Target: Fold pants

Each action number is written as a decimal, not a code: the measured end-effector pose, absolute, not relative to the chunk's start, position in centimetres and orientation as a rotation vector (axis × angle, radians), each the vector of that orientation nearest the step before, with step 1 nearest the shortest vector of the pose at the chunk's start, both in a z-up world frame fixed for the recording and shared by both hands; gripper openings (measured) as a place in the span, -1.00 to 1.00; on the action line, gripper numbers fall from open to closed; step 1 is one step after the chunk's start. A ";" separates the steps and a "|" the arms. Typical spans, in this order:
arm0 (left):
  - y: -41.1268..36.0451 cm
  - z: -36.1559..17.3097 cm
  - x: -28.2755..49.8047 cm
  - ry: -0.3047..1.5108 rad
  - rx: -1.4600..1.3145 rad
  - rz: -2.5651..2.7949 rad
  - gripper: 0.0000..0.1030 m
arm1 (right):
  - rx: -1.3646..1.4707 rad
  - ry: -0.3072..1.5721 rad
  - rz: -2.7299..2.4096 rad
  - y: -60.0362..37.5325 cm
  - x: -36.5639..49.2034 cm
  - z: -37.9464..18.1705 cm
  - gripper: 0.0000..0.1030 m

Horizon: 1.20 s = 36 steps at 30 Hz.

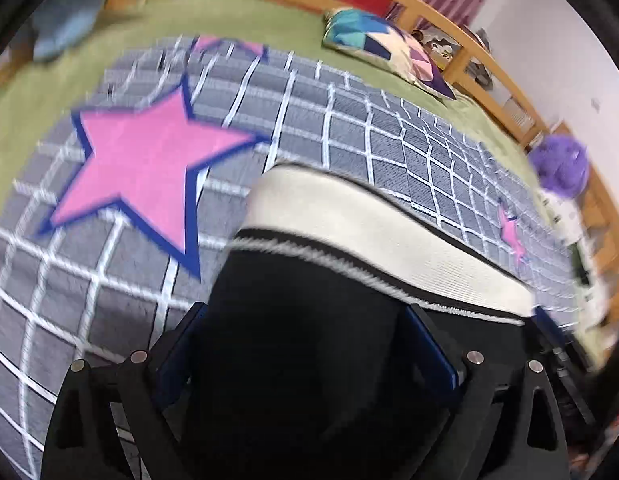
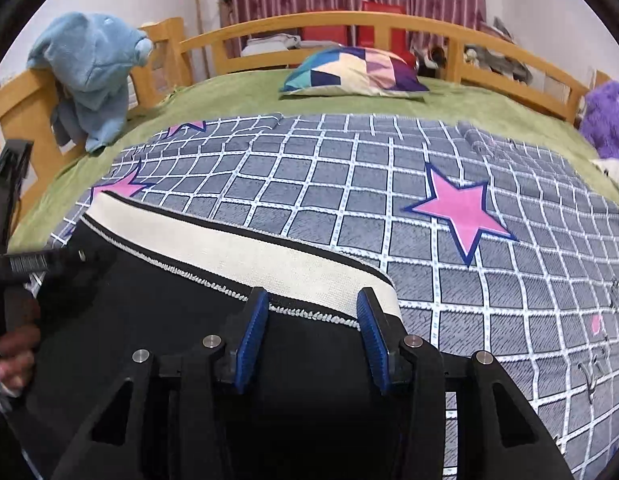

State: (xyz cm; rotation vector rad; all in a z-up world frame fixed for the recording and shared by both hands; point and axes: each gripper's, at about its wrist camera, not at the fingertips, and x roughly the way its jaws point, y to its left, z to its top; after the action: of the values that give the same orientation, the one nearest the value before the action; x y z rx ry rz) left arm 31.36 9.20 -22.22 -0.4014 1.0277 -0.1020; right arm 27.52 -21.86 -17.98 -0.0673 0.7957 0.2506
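Black pants (image 2: 157, 320) with a wide cream waistband (image 2: 245, 248) lie on a grey checked blanket (image 2: 349, 184) on a bed. My right gripper (image 2: 313, 296) hovers over the waistband's right end. Its blue pads (image 2: 251, 336) stand apart and the cloth lies flat and unbunched between them, so it is open. In the left wrist view the picture is blurred. There my left gripper (image 1: 305, 316) is spread wide over the black cloth (image 1: 301, 360) just below the waistband (image 1: 369, 232), and its pads (image 1: 177, 352) do not pinch the cloth. A hand (image 2: 13, 348) holds the left gripper's body at the left edge.
The blanket bears pink stars (image 2: 465, 208) and lies on a green sheet (image 2: 237, 88). A patchwork pillow (image 2: 353, 70) sits at the head. A wooden rail (image 2: 329, 20) rings the bed, with a blue plush (image 2: 89, 68) draped over it at left and a purple plush (image 2: 607, 120) at right.
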 end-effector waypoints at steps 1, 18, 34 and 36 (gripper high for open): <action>9.3 -22.2 31.0 1.039 -0.408 -0.106 0.83 | -0.076 0.795 0.248 -21.7 27.4 -17.9 -0.13; 6.3 -19.9 10.9 1.031 -0.162 -0.007 0.77 | 0.013 0.827 0.241 -24.6 8.3 -19.0 0.12; 1.1 -7.1 1.6 0.803 -0.057 0.053 0.79 | 0.005 0.744 0.131 -24.4 0.7 -7.5 0.54; 0.6 -6.5 1.4 0.808 -0.047 0.057 0.79 | 0.028 0.738 0.119 -24.7 0.4 -6.7 0.80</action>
State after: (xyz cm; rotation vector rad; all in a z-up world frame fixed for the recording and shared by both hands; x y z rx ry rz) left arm 1.37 0.63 -6.47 -0.0466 0.8079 0.0574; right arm 0.37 -24.73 -6.72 0.0276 0.7377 0.1192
